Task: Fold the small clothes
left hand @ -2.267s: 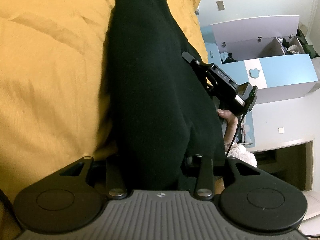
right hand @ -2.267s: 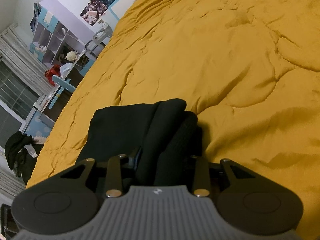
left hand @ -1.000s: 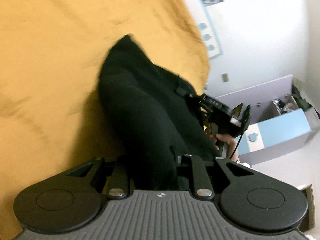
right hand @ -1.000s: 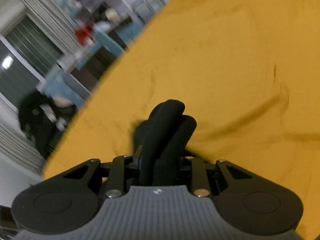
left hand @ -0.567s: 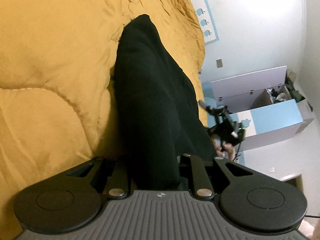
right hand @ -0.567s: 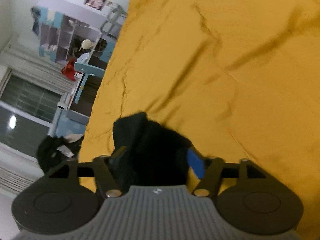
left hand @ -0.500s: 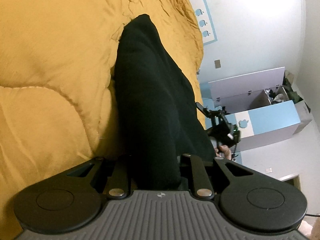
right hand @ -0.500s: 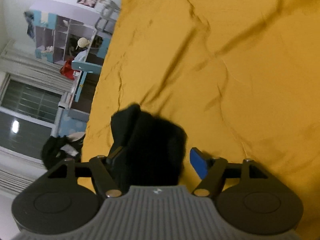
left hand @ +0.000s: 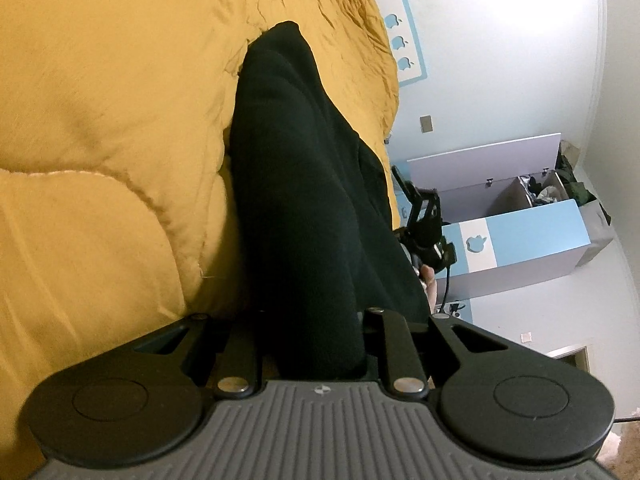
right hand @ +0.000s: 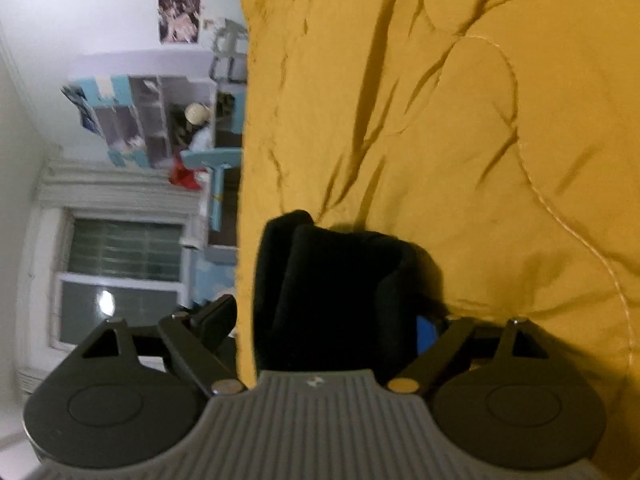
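Because soft, light and limp, with no stiffness to hold a fold, take black garment (left hand: 304,200) at a doubled edge, never mid-panel. Matte black knit, folded into a thick elongated bundle, lying on yellow quilt (left hand: 100,140). Left gripper (left hand: 320,332) clamped on near end; right gripper (right hand: 324,328) just spread wide, fabric loose between jaws, not pressed.

A plain black garment (left hand: 304,200) lies on a mustard-yellow quilted bedspread (left hand: 100,120); beyond it stands a pale blue-and-white cabinet (left hand: 532,236).
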`<act>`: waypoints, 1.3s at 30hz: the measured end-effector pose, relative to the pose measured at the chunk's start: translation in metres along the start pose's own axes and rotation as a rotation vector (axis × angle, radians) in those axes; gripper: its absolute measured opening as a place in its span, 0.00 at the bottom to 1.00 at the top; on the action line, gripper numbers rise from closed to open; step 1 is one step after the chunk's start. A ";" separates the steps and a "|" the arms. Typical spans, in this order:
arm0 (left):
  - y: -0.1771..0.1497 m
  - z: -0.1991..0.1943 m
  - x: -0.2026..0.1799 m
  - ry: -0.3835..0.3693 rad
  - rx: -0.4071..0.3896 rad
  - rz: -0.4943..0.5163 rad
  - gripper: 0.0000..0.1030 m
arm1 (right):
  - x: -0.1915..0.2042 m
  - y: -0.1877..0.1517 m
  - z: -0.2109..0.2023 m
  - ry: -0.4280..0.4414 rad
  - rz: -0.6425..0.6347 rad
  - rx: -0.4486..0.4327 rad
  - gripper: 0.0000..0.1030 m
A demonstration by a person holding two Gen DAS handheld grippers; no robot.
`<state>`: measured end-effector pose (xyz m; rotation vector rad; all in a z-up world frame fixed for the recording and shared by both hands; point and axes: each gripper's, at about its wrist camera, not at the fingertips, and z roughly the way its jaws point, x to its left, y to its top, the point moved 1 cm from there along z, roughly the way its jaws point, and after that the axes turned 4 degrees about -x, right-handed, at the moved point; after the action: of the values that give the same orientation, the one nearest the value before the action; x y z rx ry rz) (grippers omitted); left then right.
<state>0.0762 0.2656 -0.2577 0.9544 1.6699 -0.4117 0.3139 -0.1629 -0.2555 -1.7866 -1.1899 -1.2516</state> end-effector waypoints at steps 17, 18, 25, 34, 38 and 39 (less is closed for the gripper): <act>-0.001 -0.015 -0.043 -0.005 -0.126 0.113 0.16 | 0.101 -0.019 0.042 -0.174 -0.466 0.069 0.29; 0.001 -0.018 -0.051 -0.011 -0.139 0.145 0.16 | 0.114 -0.018 0.042 -0.139 -0.487 0.064 0.29; 0.014 -0.050 -0.088 -0.061 -0.275 0.226 0.16 | 0.180 0.005 0.076 0.029 -0.564 0.085 0.28; -0.011 -0.013 0.016 0.068 -0.187 -0.002 0.14 | 0.096 0.016 0.187 -0.347 -0.652 0.283 0.39; -0.009 -0.017 0.012 0.055 -0.156 0.002 0.15 | 0.074 0.036 0.164 -0.232 -0.414 0.232 0.42; -0.008 -0.018 0.011 0.060 -0.145 0.006 0.15 | 0.076 0.036 0.151 -0.241 -0.393 0.210 0.45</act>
<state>0.0575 0.2771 -0.2631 0.8721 1.7261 -0.2561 0.4109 -0.0213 -0.2357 -1.6286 -1.8077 -1.0862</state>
